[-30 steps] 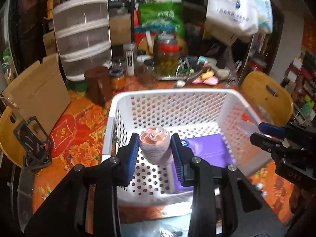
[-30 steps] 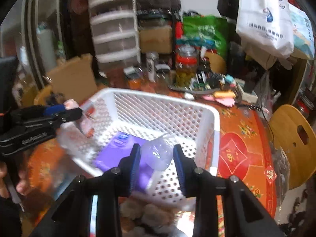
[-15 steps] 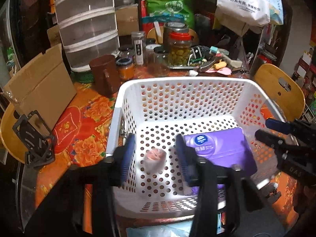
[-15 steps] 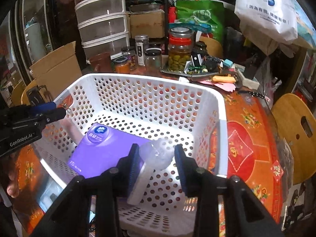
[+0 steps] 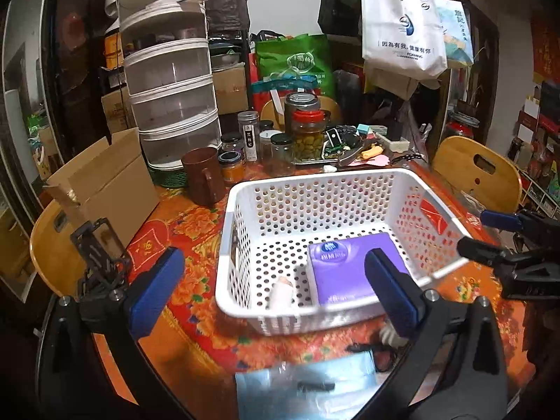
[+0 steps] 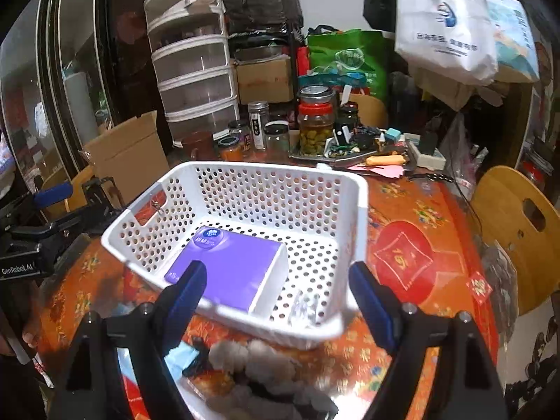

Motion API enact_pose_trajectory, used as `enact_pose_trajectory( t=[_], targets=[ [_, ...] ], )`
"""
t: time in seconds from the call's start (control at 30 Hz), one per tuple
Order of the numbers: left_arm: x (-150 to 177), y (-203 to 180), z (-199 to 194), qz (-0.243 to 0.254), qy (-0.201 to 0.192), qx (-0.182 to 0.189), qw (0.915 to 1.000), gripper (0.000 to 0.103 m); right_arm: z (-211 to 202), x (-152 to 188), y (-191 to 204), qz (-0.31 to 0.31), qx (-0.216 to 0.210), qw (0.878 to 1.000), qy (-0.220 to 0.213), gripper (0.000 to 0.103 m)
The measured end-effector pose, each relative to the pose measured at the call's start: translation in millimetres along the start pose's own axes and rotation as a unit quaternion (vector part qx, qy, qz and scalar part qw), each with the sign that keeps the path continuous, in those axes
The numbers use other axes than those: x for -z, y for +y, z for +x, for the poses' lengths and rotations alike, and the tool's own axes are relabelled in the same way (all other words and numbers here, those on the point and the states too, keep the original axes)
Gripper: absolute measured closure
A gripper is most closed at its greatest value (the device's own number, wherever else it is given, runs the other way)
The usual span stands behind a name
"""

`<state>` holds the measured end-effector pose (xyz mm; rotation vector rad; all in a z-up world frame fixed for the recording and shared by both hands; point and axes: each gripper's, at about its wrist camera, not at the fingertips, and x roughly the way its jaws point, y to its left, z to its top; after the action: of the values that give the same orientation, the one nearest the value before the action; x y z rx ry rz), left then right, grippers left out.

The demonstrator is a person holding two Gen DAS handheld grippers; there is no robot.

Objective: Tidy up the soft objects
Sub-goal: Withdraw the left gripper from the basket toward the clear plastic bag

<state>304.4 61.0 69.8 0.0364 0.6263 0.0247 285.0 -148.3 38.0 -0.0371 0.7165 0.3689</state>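
A white perforated basket [image 6: 357, 210] is sitting on an orange floral tablecloth [image 6: 413, 252]. Inside are lying a purple tissue pack [image 6: 231, 266], a small pink-topped roll [image 5: 281, 292] near its left front corner, and a clear crumpled item [image 6: 304, 309] near its right front. The left gripper [image 5: 276, 292] and right gripper [image 6: 278, 302] are hovering with jaws spread wide, holding nothing. A grey fluffy object [image 6: 259, 374] is waiting just outside the near wall; it looks light and squashy, best pinched gently across its middle.

Surface [image 5: 196, 220]: red-orange floral cloth. White perforated basket [image 5: 325, 182] rests at centre. Far side: brown mug [image 5: 203, 175], glass jars [image 5: 308, 133], stacked clear drawers [image 5: 171, 105]. Cardboard box [image 5: 105, 182] at left. Grey fluffy item [image 6: 259, 367] lies at near edge.
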Motion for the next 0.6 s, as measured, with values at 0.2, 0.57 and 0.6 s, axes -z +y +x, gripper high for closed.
enact_pose_trajectory(
  t=[0.2, 0.57, 0.6],
  targets=[
    [20.5, 3.5, -40.0, -0.009, -0.005, 0.009, 0.9999, 0.000, -41.2, 22.5, -4.0, 0.015, -0.004, 1.000, -0.027, 0.019],
    [93.7, 18.0, -86.1, -0.030, 0.028, 0.028, 0.9988, 0.000, -63.9, 101.8, 2.9, 0.027, -0.013, 0.999, -0.010, 0.018],
    [100.3, 18.5, -84.3, -0.031, 0.031, 0.027, 0.9987, 0.000, -62.9, 107.0, 3.4, 0.028, -0.009, 1.000, -0.009, 0.018]
  ],
)
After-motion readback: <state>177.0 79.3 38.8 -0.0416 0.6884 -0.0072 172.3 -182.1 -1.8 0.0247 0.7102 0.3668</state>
